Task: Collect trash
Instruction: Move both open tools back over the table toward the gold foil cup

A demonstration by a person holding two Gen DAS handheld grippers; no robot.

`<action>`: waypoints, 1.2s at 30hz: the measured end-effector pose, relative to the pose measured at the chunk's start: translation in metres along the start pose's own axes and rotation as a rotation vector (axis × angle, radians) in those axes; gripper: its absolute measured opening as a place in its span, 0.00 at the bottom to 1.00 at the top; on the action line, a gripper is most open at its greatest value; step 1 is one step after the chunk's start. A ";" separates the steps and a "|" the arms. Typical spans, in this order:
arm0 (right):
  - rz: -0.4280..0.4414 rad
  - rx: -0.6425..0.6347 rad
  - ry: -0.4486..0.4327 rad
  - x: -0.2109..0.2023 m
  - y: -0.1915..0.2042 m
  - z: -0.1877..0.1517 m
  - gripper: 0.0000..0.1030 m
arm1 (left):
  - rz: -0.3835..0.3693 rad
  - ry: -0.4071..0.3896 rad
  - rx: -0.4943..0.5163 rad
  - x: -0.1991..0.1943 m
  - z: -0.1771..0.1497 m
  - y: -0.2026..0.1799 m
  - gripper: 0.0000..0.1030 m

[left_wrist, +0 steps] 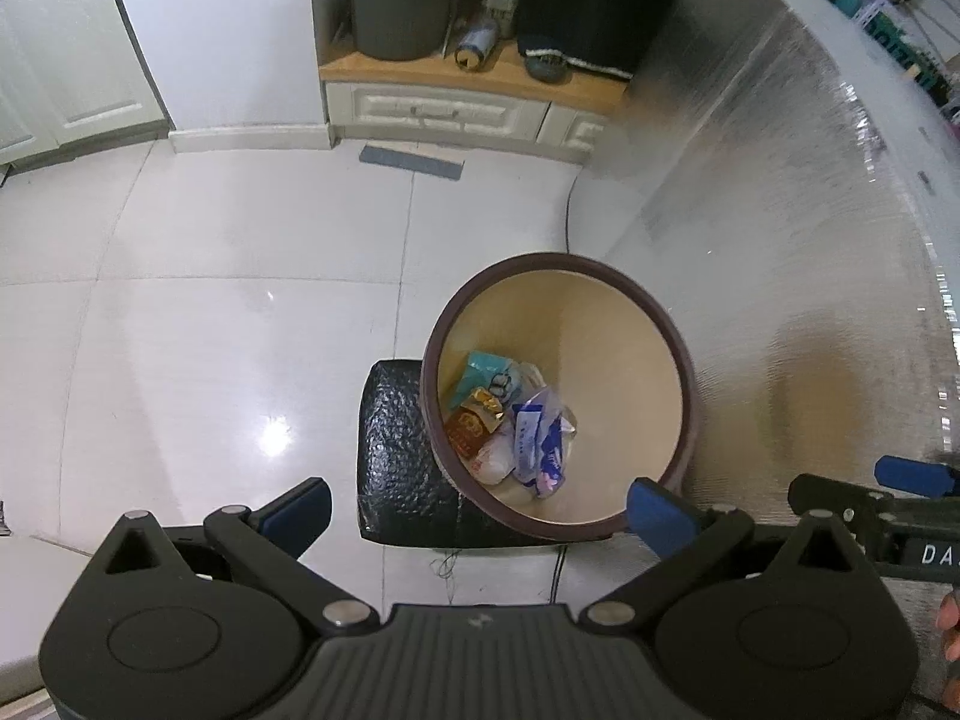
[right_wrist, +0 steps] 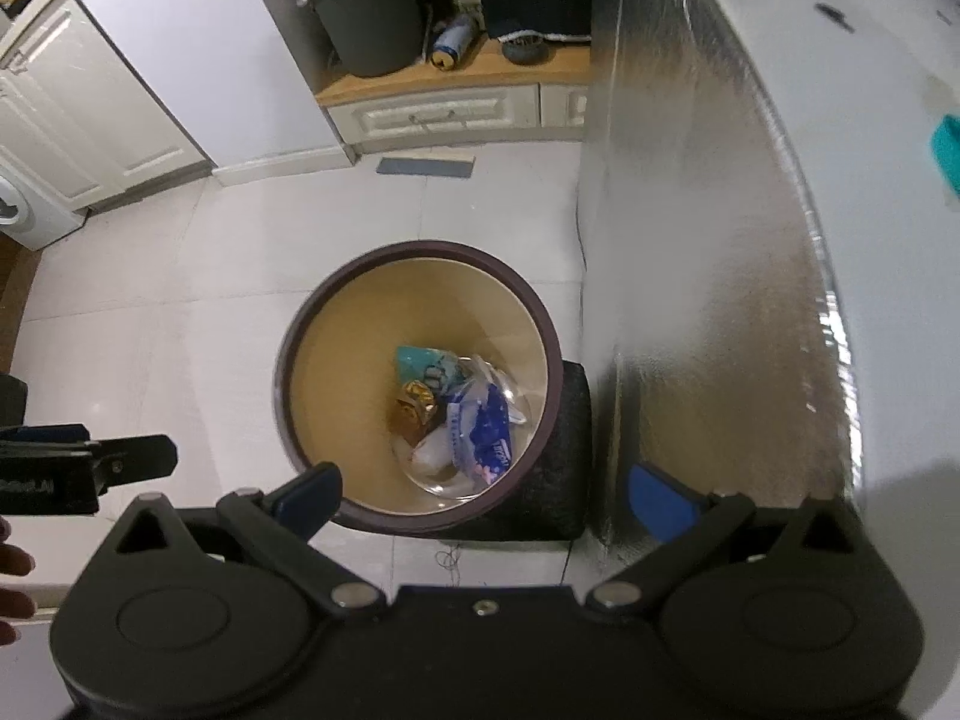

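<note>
A round bin with a dark brown rim (left_wrist: pixel 654 306) (right_wrist: pixel 540 312) and a tan inside stands on the tiled floor. Several pieces of trash lie at its bottom: a blue and white plastic wrapper (left_wrist: pixel 540 438) (right_wrist: pixel 483 426), a teal packet (left_wrist: pixel 489 372) (right_wrist: pixel 420 360), a gold and red wrapper (left_wrist: pixel 474 420) (right_wrist: pixel 414 405). My left gripper (left_wrist: pixel 480 507) is open and empty above the bin's near rim. My right gripper (right_wrist: pixel 486 495) is open and empty, also above the near rim. Each gripper shows at the edge of the other's view.
A black padded stool (left_wrist: pixel 396 450) (right_wrist: pixel 558 480) stands under the bin's near side. A tall silver-sided counter (left_wrist: pixel 780 210) (right_wrist: pixel 690 240) stands right of the bin. A low wooden shelf with a grey bucket (left_wrist: pixel 399 6) (right_wrist: pixel 372 24) is at the far wall.
</note>
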State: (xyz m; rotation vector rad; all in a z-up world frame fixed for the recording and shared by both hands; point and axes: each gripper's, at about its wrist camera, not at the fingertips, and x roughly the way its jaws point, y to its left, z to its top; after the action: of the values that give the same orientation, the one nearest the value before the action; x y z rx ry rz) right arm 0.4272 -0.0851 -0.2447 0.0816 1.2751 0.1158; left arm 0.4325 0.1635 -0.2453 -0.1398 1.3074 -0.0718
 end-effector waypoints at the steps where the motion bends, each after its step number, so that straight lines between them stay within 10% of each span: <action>1: -0.003 -0.009 -0.011 -0.007 0.003 -0.002 1.00 | -0.004 -0.010 -0.001 -0.006 -0.002 0.000 1.00; 36: 0.030 -0.099 -0.339 -0.222 -0.054 -0.085 1.00 | -0.015 -0.353 -0.054 -0.184 -0.105 -0.089 1.00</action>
State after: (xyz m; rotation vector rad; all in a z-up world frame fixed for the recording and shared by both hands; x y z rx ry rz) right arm 0.2847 -0.1682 -0.0658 0.0332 0.9281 0.1822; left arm 0.2854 0.0937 -0.0828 -0.1990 0.9568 -0.0225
